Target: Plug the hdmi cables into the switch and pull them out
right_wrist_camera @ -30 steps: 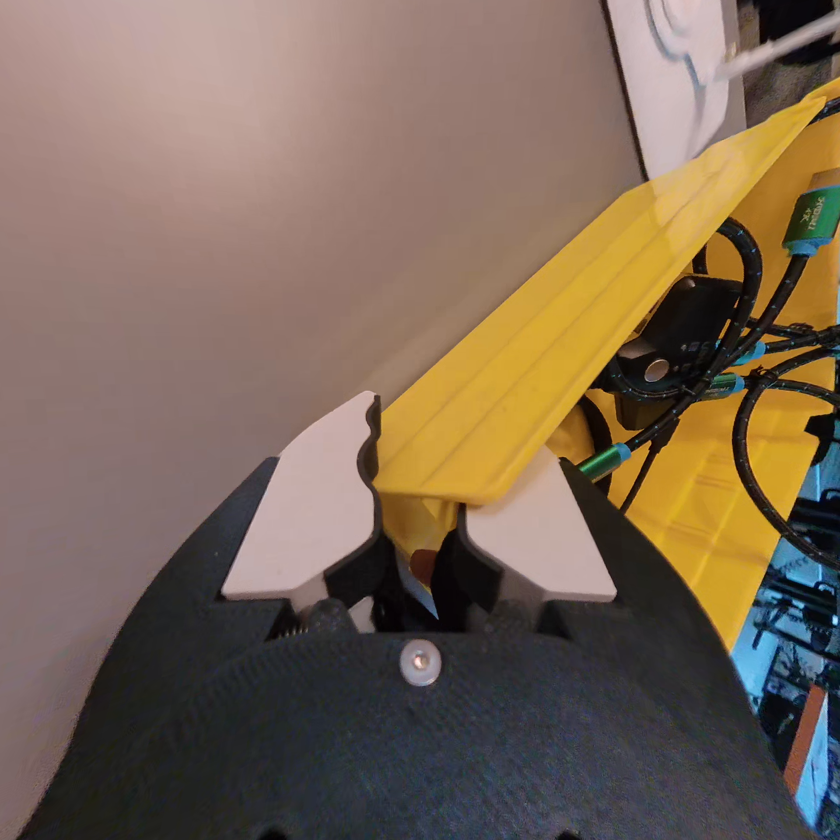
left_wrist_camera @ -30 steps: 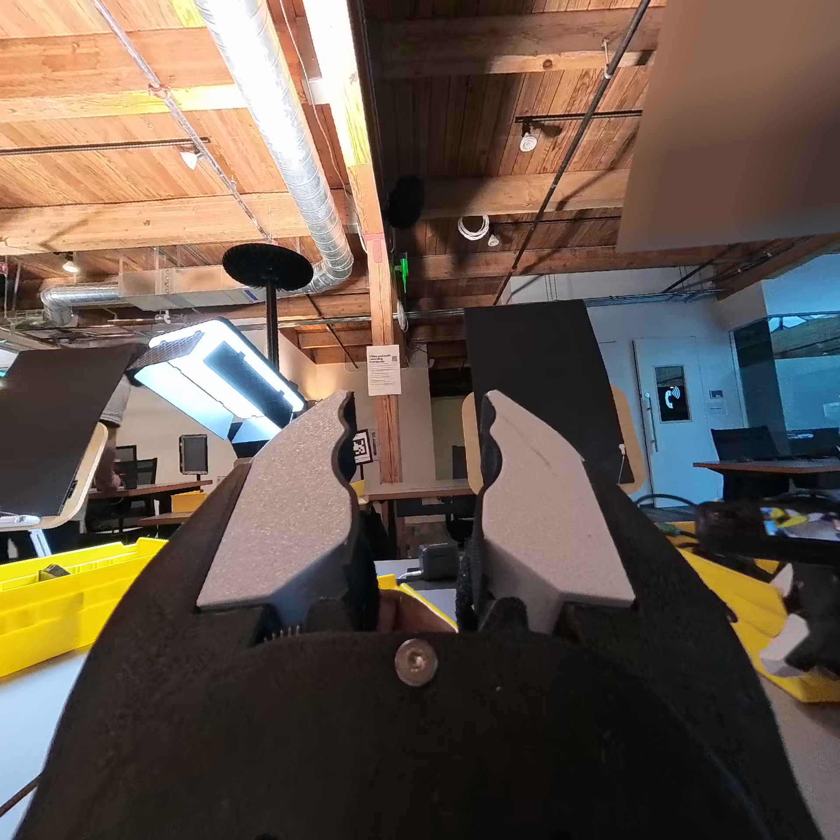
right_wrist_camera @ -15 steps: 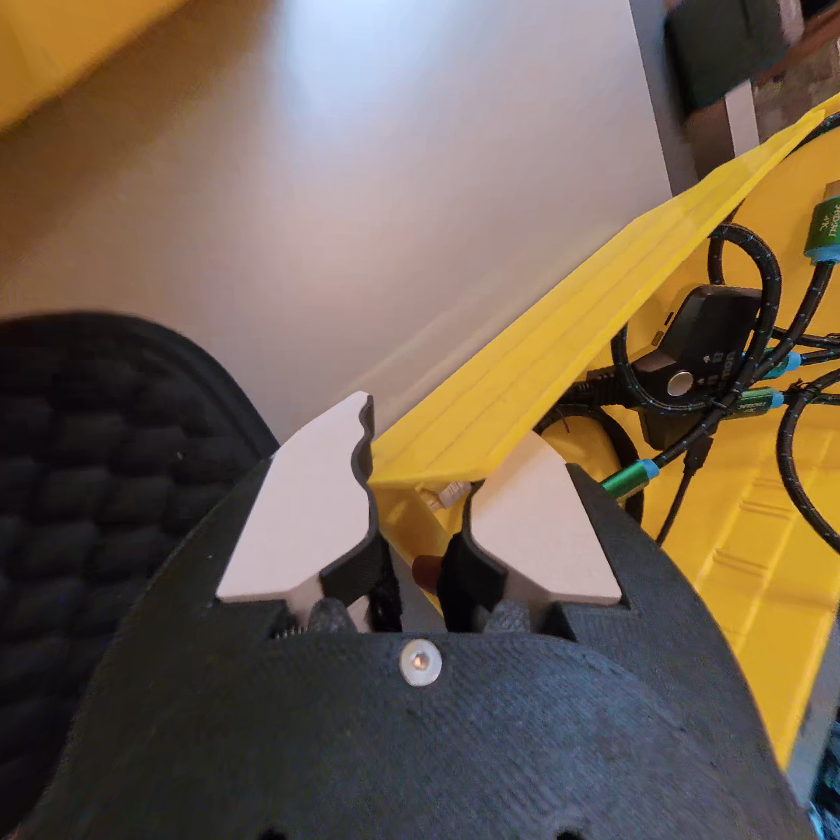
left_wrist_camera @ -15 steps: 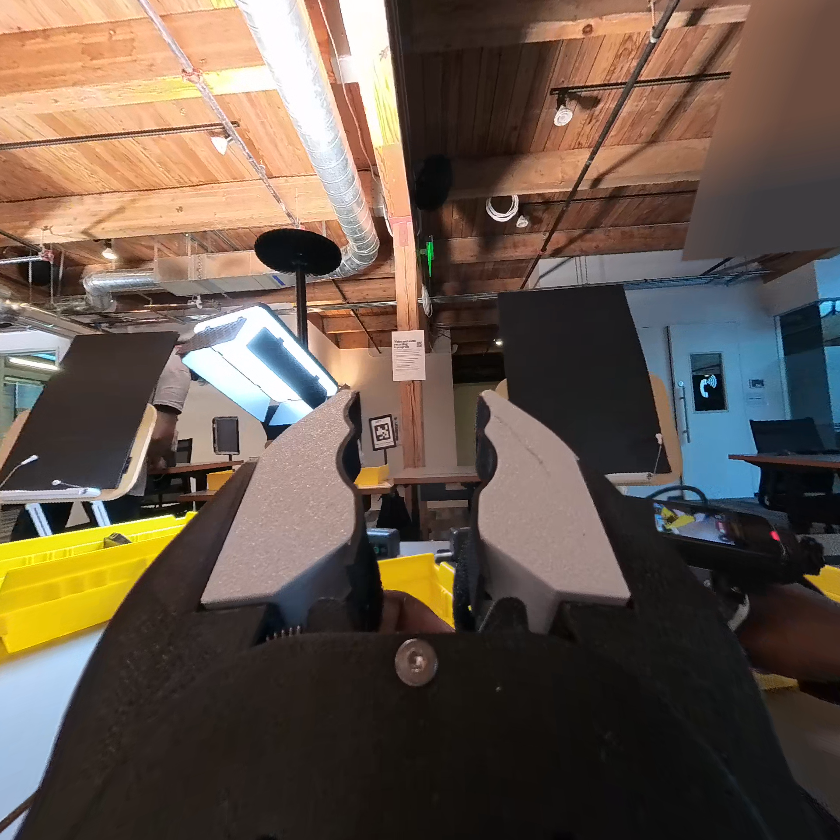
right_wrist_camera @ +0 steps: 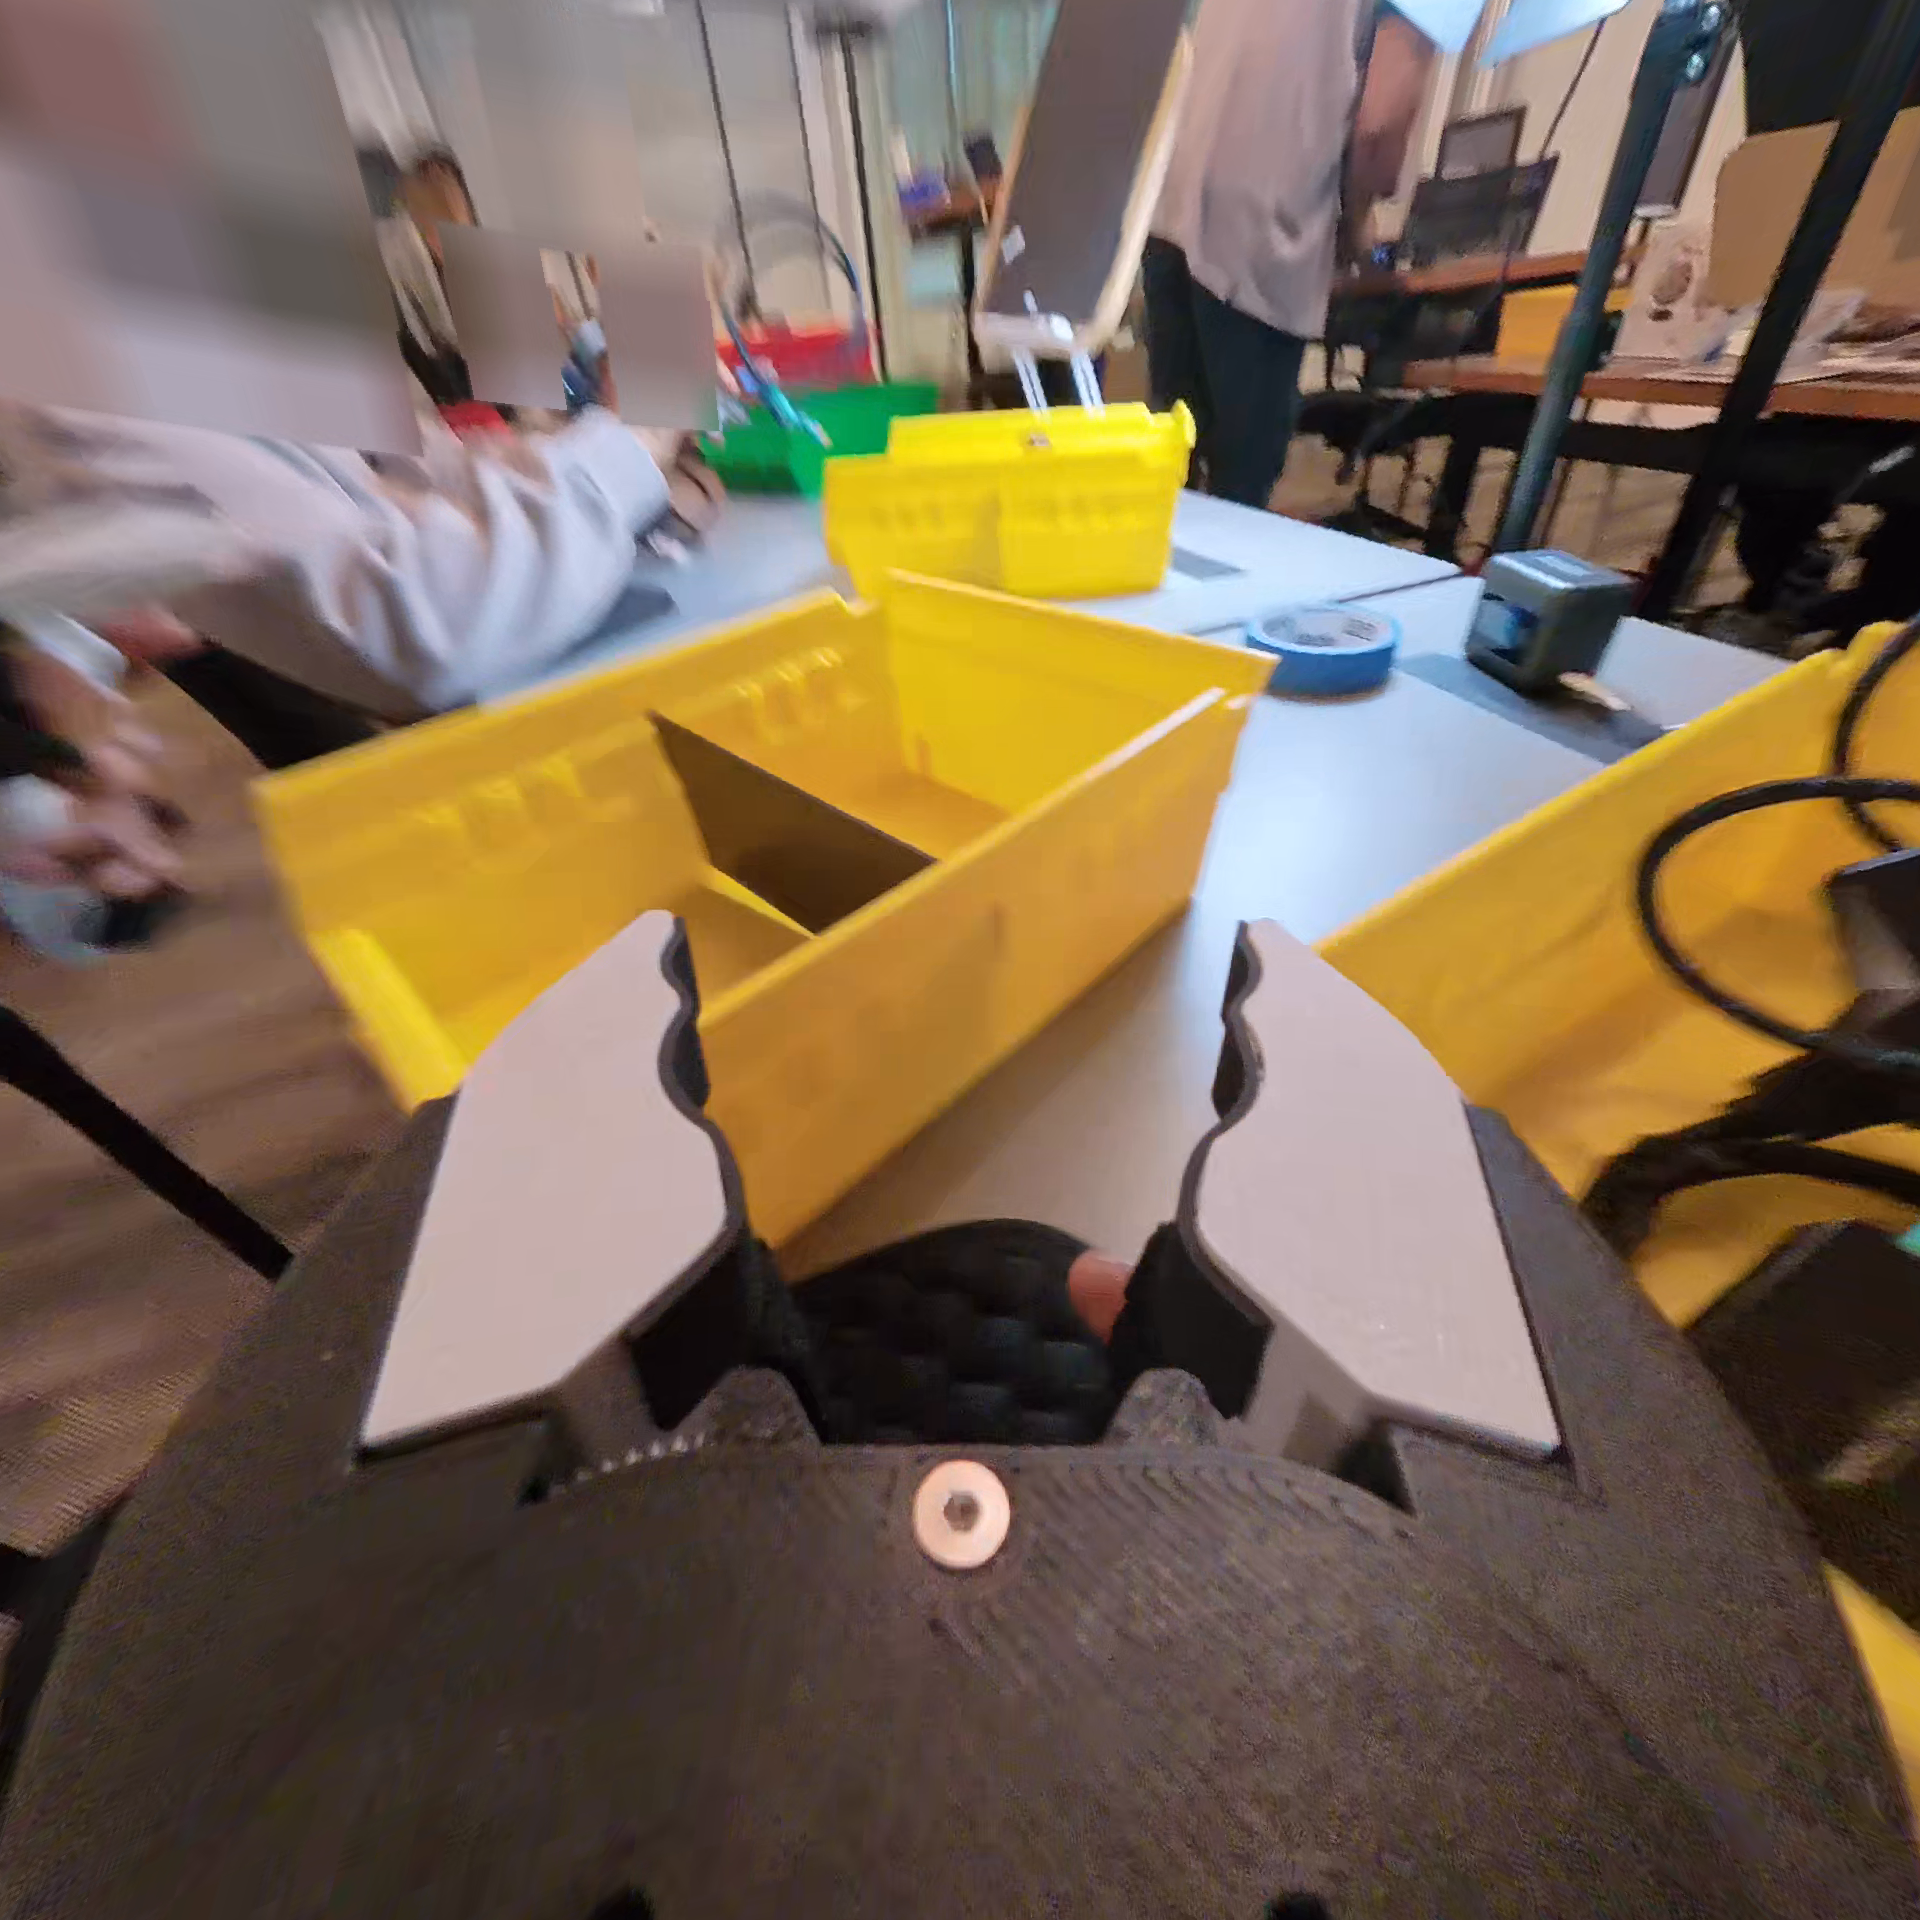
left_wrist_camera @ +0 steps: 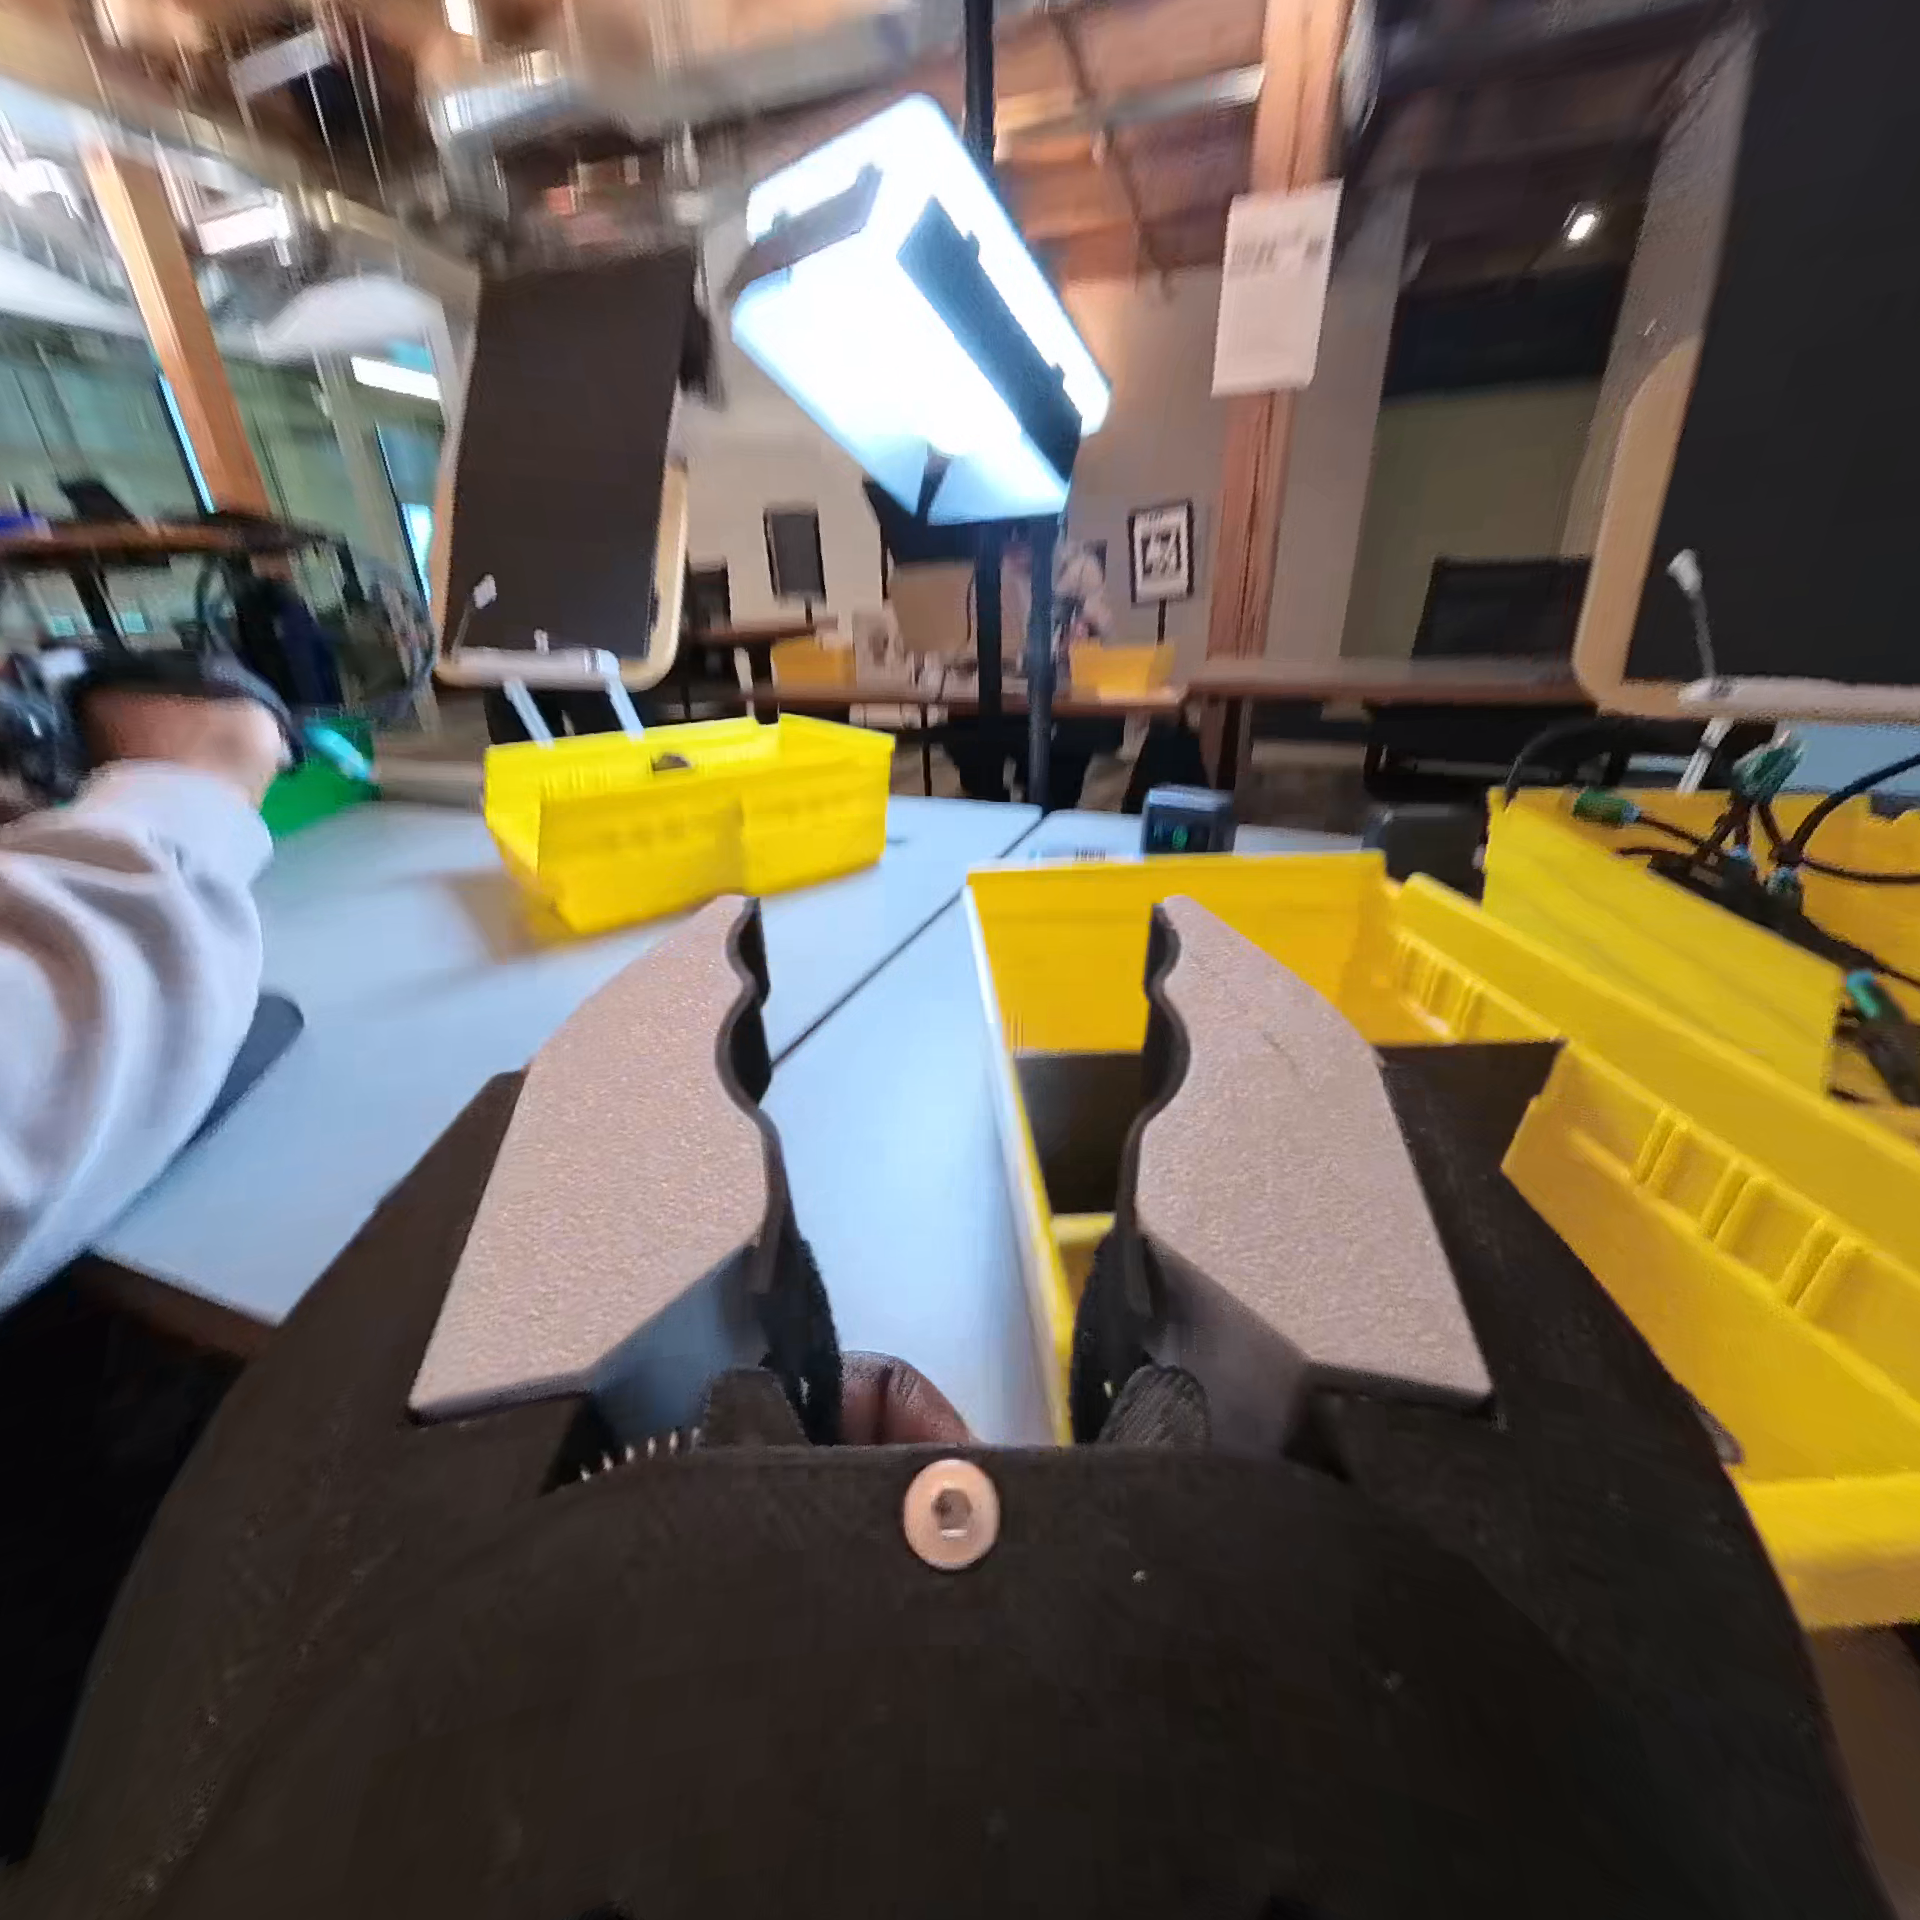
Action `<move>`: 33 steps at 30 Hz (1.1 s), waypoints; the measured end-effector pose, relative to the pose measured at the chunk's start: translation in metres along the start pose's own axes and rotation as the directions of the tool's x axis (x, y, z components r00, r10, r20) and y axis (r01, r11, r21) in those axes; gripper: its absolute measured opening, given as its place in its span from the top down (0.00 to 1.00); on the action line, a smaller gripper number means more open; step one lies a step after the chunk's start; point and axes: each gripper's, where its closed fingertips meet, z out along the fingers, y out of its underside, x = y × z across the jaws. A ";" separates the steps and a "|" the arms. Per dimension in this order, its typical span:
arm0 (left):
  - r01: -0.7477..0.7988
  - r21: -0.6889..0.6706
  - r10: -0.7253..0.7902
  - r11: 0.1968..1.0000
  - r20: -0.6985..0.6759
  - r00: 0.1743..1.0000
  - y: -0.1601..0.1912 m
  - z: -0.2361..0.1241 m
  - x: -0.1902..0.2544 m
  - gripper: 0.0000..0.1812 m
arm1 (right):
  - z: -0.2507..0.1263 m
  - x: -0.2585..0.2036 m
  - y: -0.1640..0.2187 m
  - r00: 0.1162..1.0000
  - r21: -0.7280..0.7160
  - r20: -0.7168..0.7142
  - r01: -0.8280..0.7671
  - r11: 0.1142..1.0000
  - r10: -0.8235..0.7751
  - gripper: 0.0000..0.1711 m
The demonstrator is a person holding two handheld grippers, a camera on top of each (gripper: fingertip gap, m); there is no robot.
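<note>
A: Where were the hdmi cables (left_wrist_camera: 1766,862) at that moment?

B: They lay in the yellow bin (left_wrist_camera: 1652,935) at the far right of the table (left_wrist_camera: 894,1091), tangled together, with green plugs. The switch (right_wrist_camera: 1881,914) was perhaps the dark box at the edge of the right wrist view, but it was too blurred to be sure.

A: And the grippers?

B: The left gripper (left_wrist_camera: 951,935) had its jaws apart and held nothing; it pointed at the divided yellow bin (right_wrist_camera: 935,790). The right gripper (right_wrist_camera: 956,971) was also spread wide and empty.

A: How would a cable handle?

B: I think light and floppy, with a braided jacket. The plug is rigid, so it is better to take hold of the green plug body, not the cord, which would bend.
</note>
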 end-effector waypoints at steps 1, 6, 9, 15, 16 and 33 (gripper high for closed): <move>0.017 -0.044 -0.017 0.999 0.001 1.000 0.011 0.002 -0.004 0.61 | -0.004 -0.012 0.000 0.998 0.037 0.029 -0.054 0.998 0.053 0.41; 0.071 -0.341 -0.116 0.937 -0.113 0.987 0.080 0.008 0.005 0.60 | -0.001 -0.060 0.041 0.996 -0.078 0.085 -0.023 0.997 0.030 0.38; 0.010 -0.429 -0.092 0.903 -0.172 0.981 0.101 0.009 0.017 0.61 | 0.002 -0.075 0.049 0.988 -0.165 0.079 0.141 0.976 -0.129 0.43; -0.102 -0.494 0.032 0.863 -0.148 0.988 0.118 0.022 0.025 0.89 | 0.016 -0.087 0.091 0.957 -0.411 0.131 0.291 0.864 -0.259 0.64; -0.124 -0.505 0.067 0.854 -0.130 0.989 0.118 0.023 0.023 0.91 | 0.016 -0.086 0.091 0.956 -0.414 0.132 0.294 0.862 -0.262 0.65; -0.095 -0.106 0.072 0.990 -0.208 0.975 -0.011 0.032 0.127 0.92 | -0.081 -0.043 -0.006 0.803 -0.229 -0.093 0.558 0.798 -0.589 0.67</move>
